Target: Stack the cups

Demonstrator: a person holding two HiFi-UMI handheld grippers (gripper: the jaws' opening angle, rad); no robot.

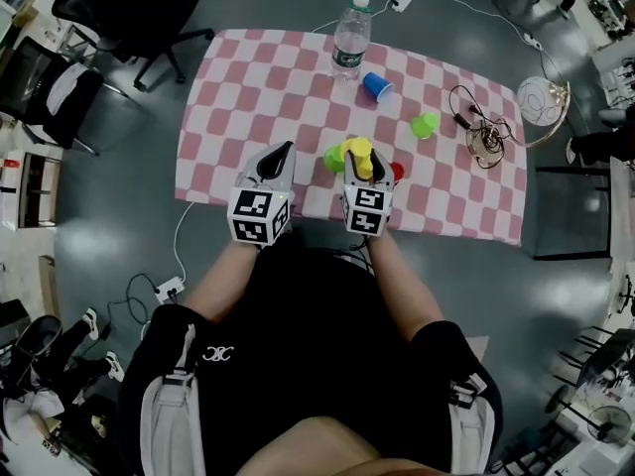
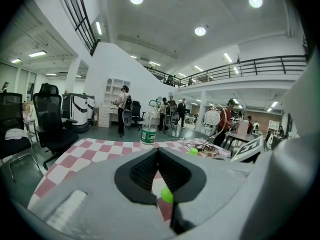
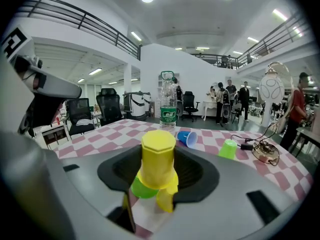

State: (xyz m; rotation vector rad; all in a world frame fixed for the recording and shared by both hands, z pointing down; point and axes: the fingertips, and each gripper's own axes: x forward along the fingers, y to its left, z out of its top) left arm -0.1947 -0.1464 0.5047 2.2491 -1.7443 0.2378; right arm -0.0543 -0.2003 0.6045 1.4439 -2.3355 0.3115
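The checked cloth in front of you looks matt and soft, and it lies flat. The yellow cup in your right hand-held gripper is smooth plastic with a slight sheen. So are the green cup under it, the blue cup and the light-green cup. The water bottle is clear, glossy plastic. Your left hand-held gripper has a matt grey plastic shell and black ribbed pads. The grey floor is polished and mirrors the lights.
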